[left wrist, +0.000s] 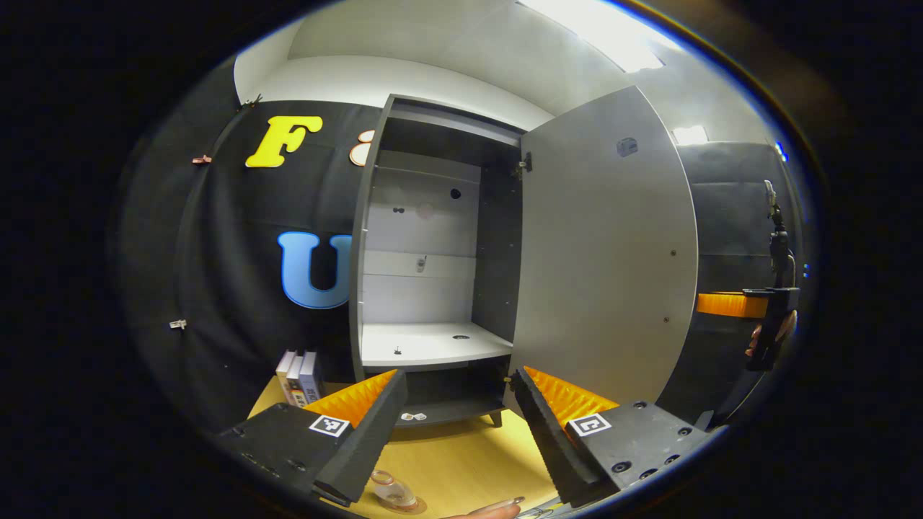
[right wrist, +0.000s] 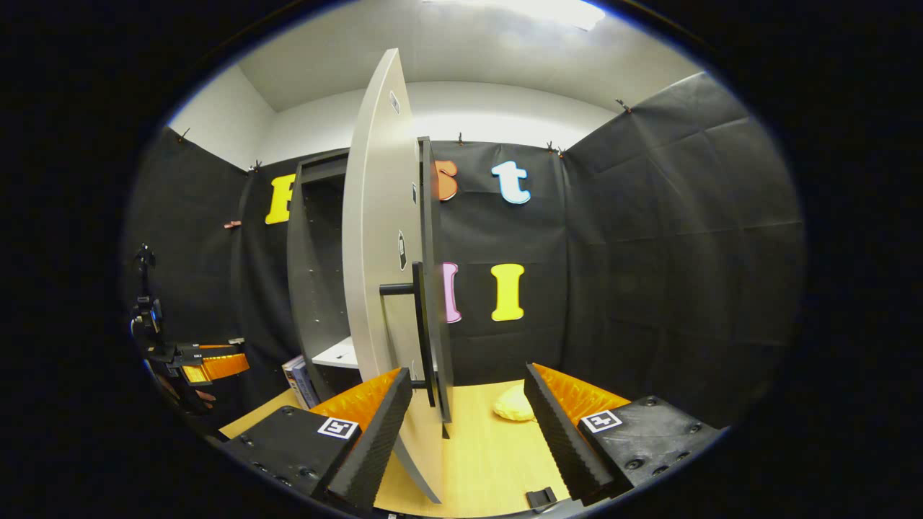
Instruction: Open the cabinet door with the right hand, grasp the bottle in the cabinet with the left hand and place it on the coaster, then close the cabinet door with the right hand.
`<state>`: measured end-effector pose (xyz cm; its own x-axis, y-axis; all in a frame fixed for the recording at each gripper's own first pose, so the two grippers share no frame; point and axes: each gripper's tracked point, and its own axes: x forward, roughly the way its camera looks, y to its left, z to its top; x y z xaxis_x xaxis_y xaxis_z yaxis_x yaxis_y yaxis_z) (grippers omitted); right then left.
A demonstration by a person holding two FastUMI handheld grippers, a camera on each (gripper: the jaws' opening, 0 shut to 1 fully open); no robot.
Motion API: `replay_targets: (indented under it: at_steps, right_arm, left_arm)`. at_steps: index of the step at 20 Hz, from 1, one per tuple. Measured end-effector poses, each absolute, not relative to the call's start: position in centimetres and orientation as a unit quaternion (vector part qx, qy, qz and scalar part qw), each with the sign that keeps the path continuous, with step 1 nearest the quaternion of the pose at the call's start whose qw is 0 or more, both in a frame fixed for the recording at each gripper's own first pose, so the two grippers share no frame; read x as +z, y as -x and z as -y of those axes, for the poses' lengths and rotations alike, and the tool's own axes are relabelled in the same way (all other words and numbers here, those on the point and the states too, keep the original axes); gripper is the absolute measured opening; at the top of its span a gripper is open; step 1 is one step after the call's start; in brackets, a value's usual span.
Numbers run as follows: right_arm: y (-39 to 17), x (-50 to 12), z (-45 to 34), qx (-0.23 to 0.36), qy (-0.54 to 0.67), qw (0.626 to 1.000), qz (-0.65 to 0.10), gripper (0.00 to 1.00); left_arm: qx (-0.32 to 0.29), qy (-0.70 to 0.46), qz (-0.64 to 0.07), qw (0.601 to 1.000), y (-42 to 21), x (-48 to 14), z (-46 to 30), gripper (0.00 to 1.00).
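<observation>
The jaws of the left gripper (left wrist: 454,425) stand wide apart with nothing between them, drawn back from the cabinet (left wrist: 433,274) and aimed at its open front. Just below them, on the bench (left wrist: 461,461), the clear bottle (left wrist: 393,490) stands on what looks like the coaster (left wrist: 405,507), though the disc under it is hard to make out. That would put the left hand's part as done, and the gap fits a release. A fingertip (left wrist: 497,510) shows at the lower edge, right of the bottle. Ahead, the lit shelf (left wrist: 433,342) inside the cabinet holds only small fittings. The jaws of the right gripper (right wrist: 469,425) are likewise apart and clamp nothing. The cabinet door (right wrist: 382,288) stands edge-on just ahead, its lower edge dipping between the fingers toward the left one, with the bar handle (right wrist: 418,324) above them. I cannot tell whether that finger touches the panel. The door is swung fully open, so closing it is what remains, and this gripper seems placed to push or take the handle. A pale yellow lump (right wrist: 513,404) lies on the bench beyond, and books (right wrist: 299,378) stand left of the cabinet.
</observation>
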<state>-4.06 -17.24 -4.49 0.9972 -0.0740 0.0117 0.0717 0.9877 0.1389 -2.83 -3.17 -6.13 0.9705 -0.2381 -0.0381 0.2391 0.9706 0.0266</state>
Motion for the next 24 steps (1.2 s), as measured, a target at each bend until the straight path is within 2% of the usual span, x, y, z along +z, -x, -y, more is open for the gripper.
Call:
replay_targets:
  at_steps: [5, 6, 7, 8, 10, 18, 19, 20, 24]
  right_arm:
    - [3.0, -4.2, 15.1, 0.036, -0.081, 0.996, -0.001, 1.00]
    - [2.4, -4.2, 14.5, 0.048, -0.080, 0.996, -0.003, 0.84]
    - [2.3, -4.2, 13.6, 0.060, -0.078, 0.995, -0.007, 0.92]
    - [2.0, -4.3, 12.5, 0.074, -0.078, 0.994, -0.010, 0.93]
    - [1.5, -4.4, 9.6, 0.099, -0.083, 0.991, -0.018, 0.93]
    - [-1.7, -4.4, -4.5, 0.186, -0.106, 0.977, -0.023, 0.93]
    - [-2.0, -4.2, -5.8, 0.188, -0.101, 0.977, -0.021, 0.94]
    - [-2.3, -3.9, -6.0, 0.182, -0.090, 0.979, -0.013, 0.98]
    - [-2.9, -4.2, -5.4, 0.141, -0.060, 0.988, -0.004, 0.96]
  left_arm:
    - [-0.060, -0.009, -0.011, 0.998, 4.3, -4.9, 1.5, 0.95]
    - [-0.050, -0.006, -0.011, 0.999, 4.7, -4.9, 1.3, 0.95]
    - [-0.041, -0.011, -0.011, 0.999, 5.1, -4.8, 0.9, 0.95]
    - [-0.029, -0.025, -0.015, 0.999, 5.3, -4.8, 0.3, 0.92]
    - [-0.012, -0.045, -0.018, 0.999, 5.5, -4.9, -0.6, 0.95]
    - [-0.018, -0.041, -0.015, 0.999, 4.5, -3.6, -4.7, 0.94]
    - [-0.022, -0.036, -0.012, 0.999, 4.2, -3.5, -5.2, 0.95]
    - [-0.025, -0.031, -0.009, 0.999, 4.0, -3.0, -5.8, 0.95]
    - [-0.040, -0.020, 0.003, 0.999, 3.1, -1.7, -7.2, 0.95]
